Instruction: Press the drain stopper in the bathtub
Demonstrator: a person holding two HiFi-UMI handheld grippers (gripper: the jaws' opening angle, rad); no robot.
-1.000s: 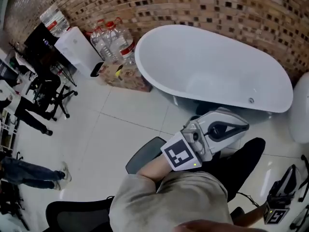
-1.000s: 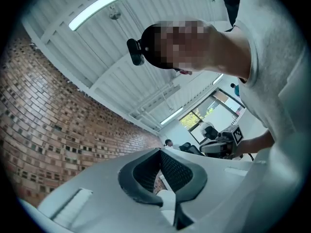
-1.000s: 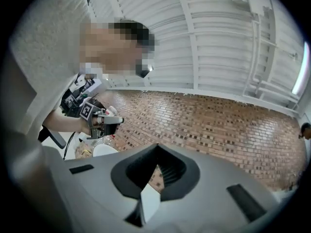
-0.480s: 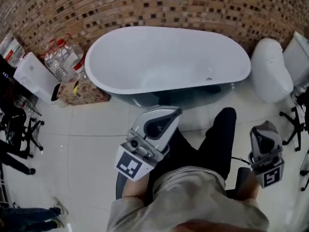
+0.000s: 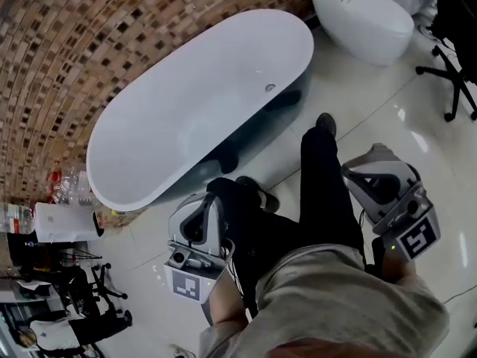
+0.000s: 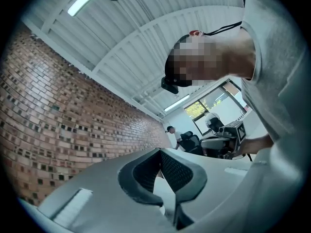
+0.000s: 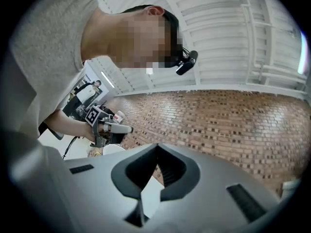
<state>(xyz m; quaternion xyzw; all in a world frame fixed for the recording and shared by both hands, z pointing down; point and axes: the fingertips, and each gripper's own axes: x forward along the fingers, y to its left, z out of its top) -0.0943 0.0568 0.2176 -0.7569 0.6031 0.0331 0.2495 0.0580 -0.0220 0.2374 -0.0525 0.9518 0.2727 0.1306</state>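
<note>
The white bathtub (image 5: 186,118) lies diagonally at the upper left of the head view, and it is empty. A small round metal fitting (image 5: 270,87) sits on its inner wall near the right end. I cannot make out a stopper on the tub floor. My left gripper (image 5: 209,201) hangs by the person's left knee, short of the tub's near rim. My right gripper (image 5: 371,162) is held to the right of the black-trousered legs. Both gripper views point up at the ceiling and brick wall. The left gripper (image 6: 159,150) and the right gripper (image 7: 156,146) have their jaws together, holding nothing.
A white toilet (image 5: 358,10) stands at the top right beside a chair's wheeled base (image 5: 451,66). A white box (image 5: 63,221) and water bottles (image 5: 71,177) sit past the tub's left end. A brick wall (image 5: 89,36) backs the tub. Seated people are at the lower left.
The head view has swung, so the tub now lies diagonally at the upper left. Both grippers sit lower and nearer the person's body, the left one now at the left knee.
</note>
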